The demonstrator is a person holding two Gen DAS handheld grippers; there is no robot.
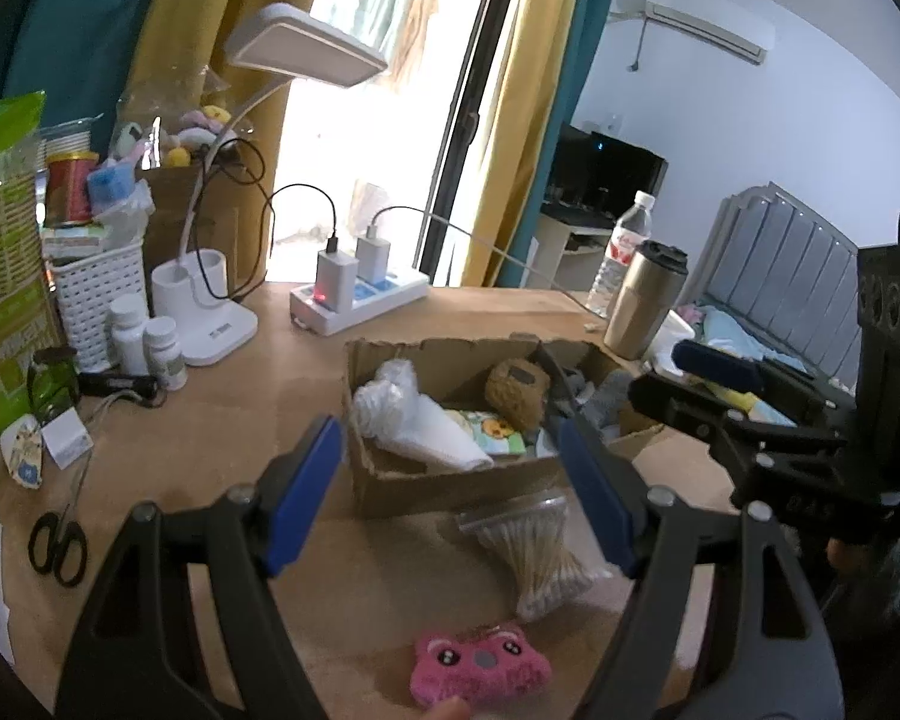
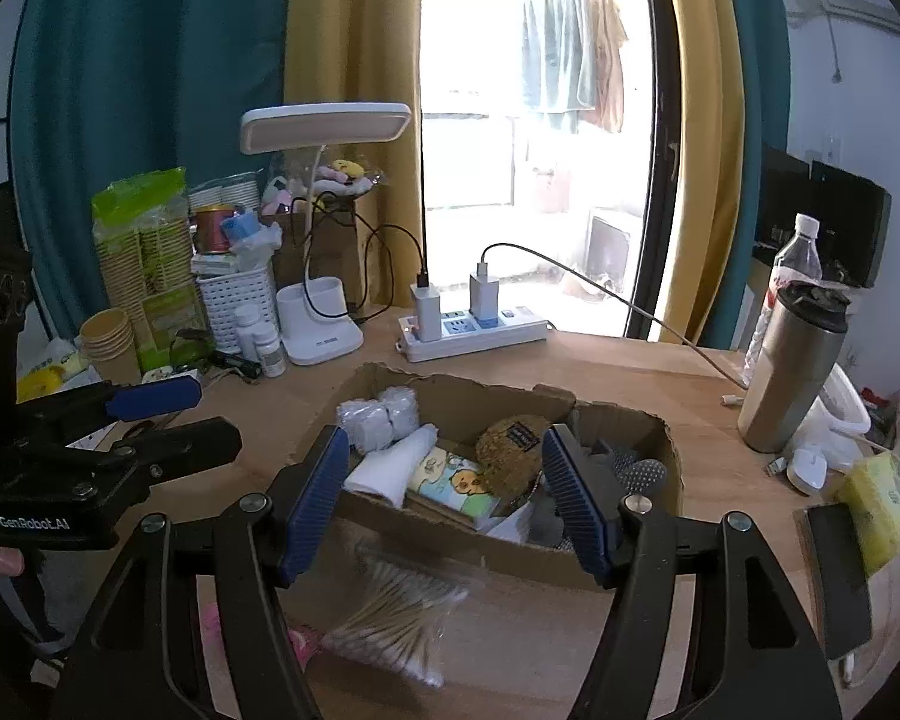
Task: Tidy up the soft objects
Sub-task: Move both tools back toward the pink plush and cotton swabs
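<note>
A torn cardboard box (image 1: pixel 450 483) (image 2: pixel 615 414) sits mid-desk. It holds a brown plush (image 1: pixel 517 391) (image 2: pixel 510 450), a white folded cloth (image 1: pixel 444 441) (image 2: pixel 393 465), a clear bag of white rolls (image 1: pixel 384 393) (image 2: pixel 381 414), a cartoon-print pack (image 2: pixel 453 483) and grey items (image 2: pixel 639 471). A pink plush (image 1: pixel 480 666) lies at the desk's near edge. A bag of cotton swabs (image 1: pixel 543 552) (image 2: pixel 390 621) lies in front of the box. My left gripper (image 1: pixel 450 498) is open and empty above the swabs. My right gripper (image 2: pixel 444 498) is open and empty over the box's front.
A white desk lamp (image 2: pixel 321 324), power strip with chargers (image 2: pixel 474 333), steel tumbler (image 2: pixel 795 363), water bottle (image 2: pixel 789 276), white basket (image 2: pixel 237 300), pill bottles (image 1: pixel 147 342), paper cups (image 2: pixel 111 342) and scissors (image 1: pixel 57 540) crowd the desk. A bed (image 1: pixel 768 312) lies beyond the right edge.
</note>
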